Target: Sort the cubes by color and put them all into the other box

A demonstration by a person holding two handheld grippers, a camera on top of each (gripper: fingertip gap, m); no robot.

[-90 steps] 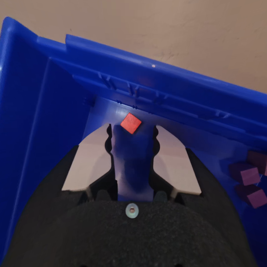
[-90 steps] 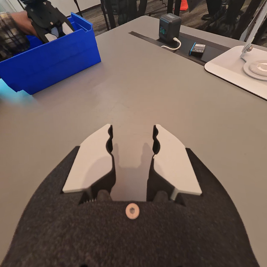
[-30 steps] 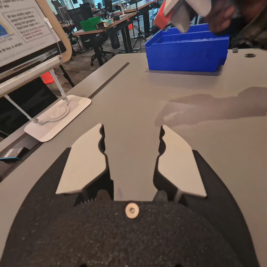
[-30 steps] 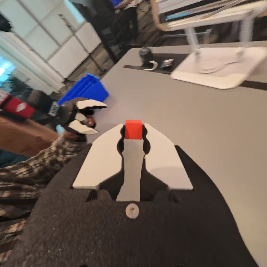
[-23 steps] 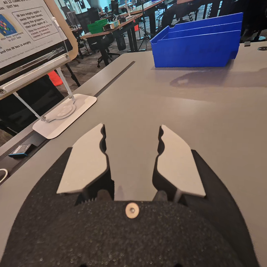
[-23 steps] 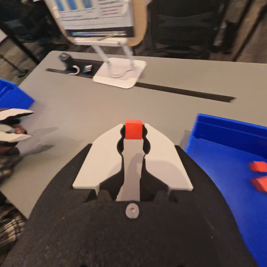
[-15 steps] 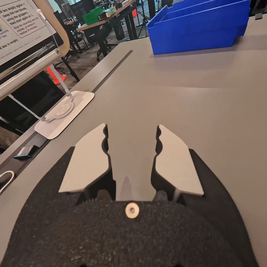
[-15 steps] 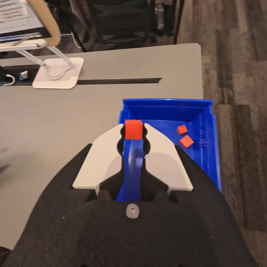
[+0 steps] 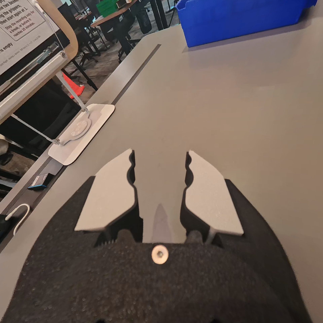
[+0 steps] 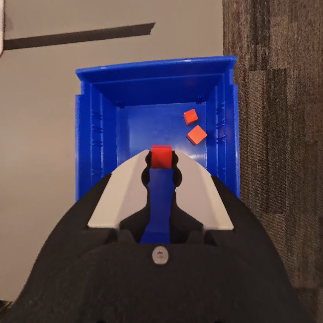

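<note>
Since half a second earlier, the right gripper [image 10: 161,153] had swung from the near corner of the blue box [image 10: 157,66] to directly above its interior, looking almost straight down, while the left gripper [image 9: 160,153] had dropped a little toward the grey table [image 9: 227,113].

The near end of the blue box was hidden beneath the right gripper's black body, so any cubes there could not be seen. A second blue box [image 9: 244,19], far ahead of the left gripper, was cut off at the top edge and its contents were out of sight.

The right gripper was clamped on a red cube [image 10: 161,157] at its fingertips, held square between them above the box floor. The left gripper's jaws stood wide apart, holding nothing over bare table.

2 other red cubes [image 10: 190,116] [image 10: 196,135] lay on the box floor by its right wall, both turned at an angle, close together but apart. Being cubes, they had no long axis.
</note>
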